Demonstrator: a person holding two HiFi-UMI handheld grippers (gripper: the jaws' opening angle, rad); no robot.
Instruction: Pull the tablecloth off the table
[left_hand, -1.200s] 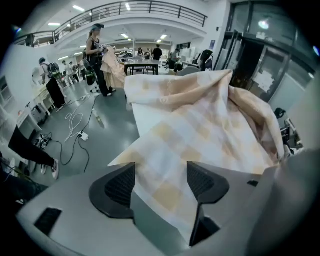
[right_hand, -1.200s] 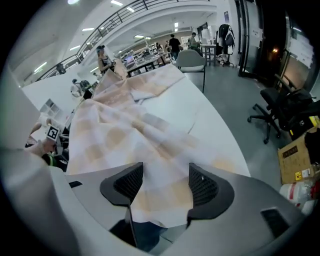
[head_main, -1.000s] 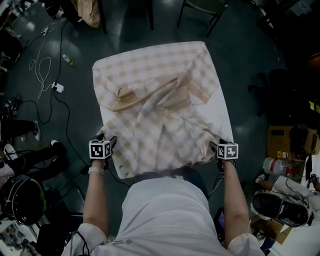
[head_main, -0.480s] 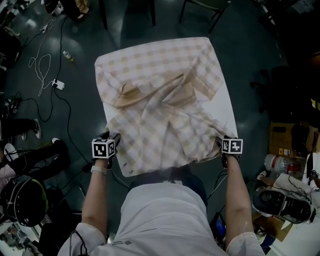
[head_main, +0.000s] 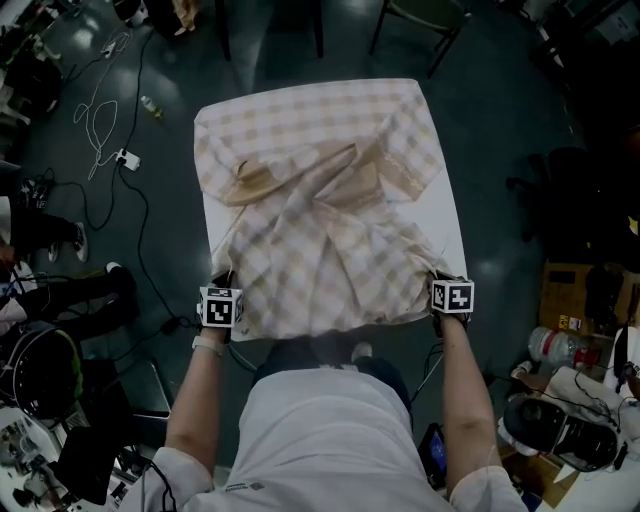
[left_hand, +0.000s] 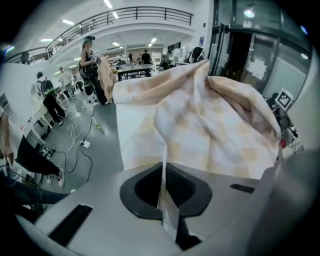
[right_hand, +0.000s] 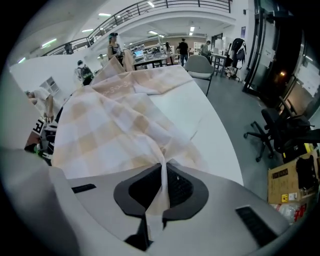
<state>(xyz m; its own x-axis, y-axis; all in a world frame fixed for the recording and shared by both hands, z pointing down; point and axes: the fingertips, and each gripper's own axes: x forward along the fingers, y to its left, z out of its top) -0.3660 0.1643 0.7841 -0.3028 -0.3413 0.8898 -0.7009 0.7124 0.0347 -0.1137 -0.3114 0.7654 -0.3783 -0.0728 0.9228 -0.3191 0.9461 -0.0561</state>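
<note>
A beige-and-white checked tablecloth (head_main: 325, 215) lies rumpled and bunched over a white table (head_main: 445, 215). At the near left corner my left gripper (head_main: 224, 290) has just been closing, and its jaws are shut on the tablecloth's edge (left_hand: 162, 180). My right gripper (head_main: 447, 283) at the near right corner has also just been closing and pinches the tablecloth (right_hand: 161, 182) between its pads. The cloth is gathered toward me; bare tabletop (right_hand: 192, 107) shows along the right side.
Cables and a power strip (head_main: 125, 158) lie on the floor to the left. Chair legs (head_main: 400, 20) stand beyond the table's far edge. Boxes, a bottle and gear (head_main: 560, 340) crowd the floor at right. People stand in the hall (left_hand: 92, 60) far off.
Both grippers closed onto the cloth's near edge. The left gripper moved right and slightly toward me, drawing the near left edge of the cloth inward. The right gripper stayed about in place.
</note>
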